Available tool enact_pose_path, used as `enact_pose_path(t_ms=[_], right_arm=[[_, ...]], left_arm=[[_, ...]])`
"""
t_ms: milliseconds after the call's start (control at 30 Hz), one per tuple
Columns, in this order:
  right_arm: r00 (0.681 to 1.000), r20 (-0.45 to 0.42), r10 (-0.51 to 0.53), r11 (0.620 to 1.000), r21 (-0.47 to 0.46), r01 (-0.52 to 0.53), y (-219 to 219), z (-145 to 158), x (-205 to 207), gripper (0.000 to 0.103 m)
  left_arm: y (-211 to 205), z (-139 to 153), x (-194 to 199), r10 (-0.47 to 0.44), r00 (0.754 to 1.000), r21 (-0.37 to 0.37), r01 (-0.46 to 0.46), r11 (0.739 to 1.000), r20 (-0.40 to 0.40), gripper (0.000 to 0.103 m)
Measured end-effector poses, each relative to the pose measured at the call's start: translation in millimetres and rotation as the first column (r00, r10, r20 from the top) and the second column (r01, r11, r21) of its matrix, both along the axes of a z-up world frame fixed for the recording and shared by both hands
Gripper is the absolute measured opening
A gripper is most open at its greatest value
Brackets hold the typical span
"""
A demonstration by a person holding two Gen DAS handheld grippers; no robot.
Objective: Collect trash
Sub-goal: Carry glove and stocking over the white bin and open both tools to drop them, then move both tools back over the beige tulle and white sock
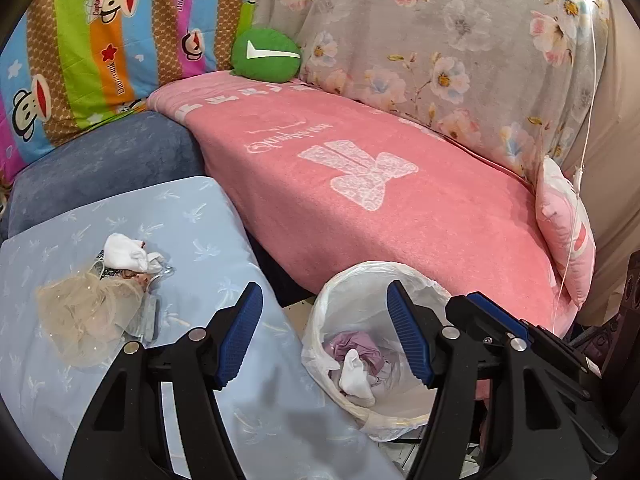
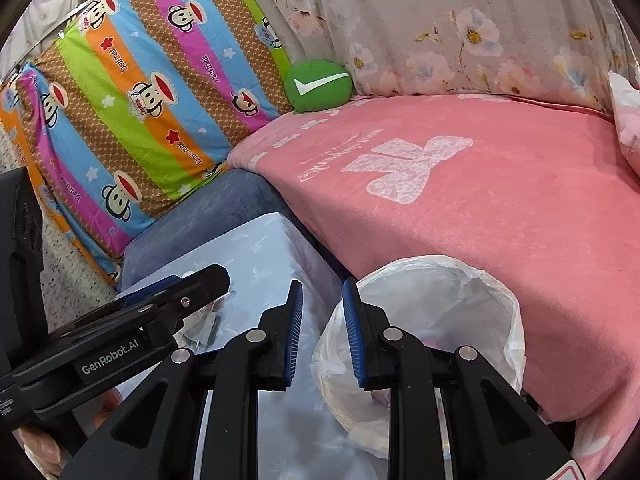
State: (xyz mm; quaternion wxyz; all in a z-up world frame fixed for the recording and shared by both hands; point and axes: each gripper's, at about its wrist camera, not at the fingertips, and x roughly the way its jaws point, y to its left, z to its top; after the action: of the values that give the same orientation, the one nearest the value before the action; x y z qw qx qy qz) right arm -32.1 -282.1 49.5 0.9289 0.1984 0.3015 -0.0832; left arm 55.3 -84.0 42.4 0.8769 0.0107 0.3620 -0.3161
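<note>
A bin lined with a white plastic bag (image 1: 360, 280) stands on the floor between a light blue table (image 1: 208, 216) and the pink sofa; it holds crumpled white and purple trash (image 1: 356, 368). On the table lie a crumpled white tissue (image 1: 124, 254), a beige mesh bundle (image 1: 86, 316) and clear wrappers (image 1: 150, 312). My left gripper (image 1: 324, 336) is open and empty over the gap between table and bin. My right gripper (image 2: 322, 332) is open with a narrow gap, empty, at the bin's (image 2: 460, 280) left rim; its side also shows in the left wrist view (image 1: 520, 328).
A pink blanket (image 1: 380, 184) covers the sofa seat. A green round cushion (image 1: 266, 60), a striped cartoon pillow (image 1: 120, 40) and a floral cover (image 1: 460, 40) stand behind it. A small pink pillow (image 1: 568, 232) leans at the right. A blue-grey cushion (image 1: 108, 160) lies behind the table.
</note>
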Motion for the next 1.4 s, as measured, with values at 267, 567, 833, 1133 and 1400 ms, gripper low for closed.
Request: enact_pose_path(t_ms=[267, 567, 833, 1133, 1400], right_arm=[[0.999, -0.014, 0.043, 0.999, -0.006, -0.043, 23, -4, 13, 0.022], [0.995, -0.031, 0.094, 0.995, -0.018, -0.095, 53, -5, 29, 0.025], [0.989, -0.049, 0.138, 0.990, -0.026, -0.139, 79, -8, 46, 0.025], [0.977, -0.075, 0.200, 0.978, -0.039, -0.203, 117, -15, 66, 0.026], [0.966, -0.100, 0.239, 0.969, -0.036, -0.243, 148, -26, 85, 0.032]], left_arm=[[25, -4, 11, 0.062, 0.998, -0.007, -0.063, 0.998, -0.013, 0.067], [52, -10, 21, 0.117, 0.993, -0.013, -0.117, 0.993, -0.032, 0.068], [80, -17, 32, 0.175, 0.983, -0.019, -0.176, 0.984, -0.052, 0.073], [127, -33, 49, 0.284, 0.954, -0.022, -0.288, 0.958, -0.099, 0.082], [182, -56, 67, 0.393, 0.906, 0.003, -0.398, 0.918, -0.159, 0.085]])
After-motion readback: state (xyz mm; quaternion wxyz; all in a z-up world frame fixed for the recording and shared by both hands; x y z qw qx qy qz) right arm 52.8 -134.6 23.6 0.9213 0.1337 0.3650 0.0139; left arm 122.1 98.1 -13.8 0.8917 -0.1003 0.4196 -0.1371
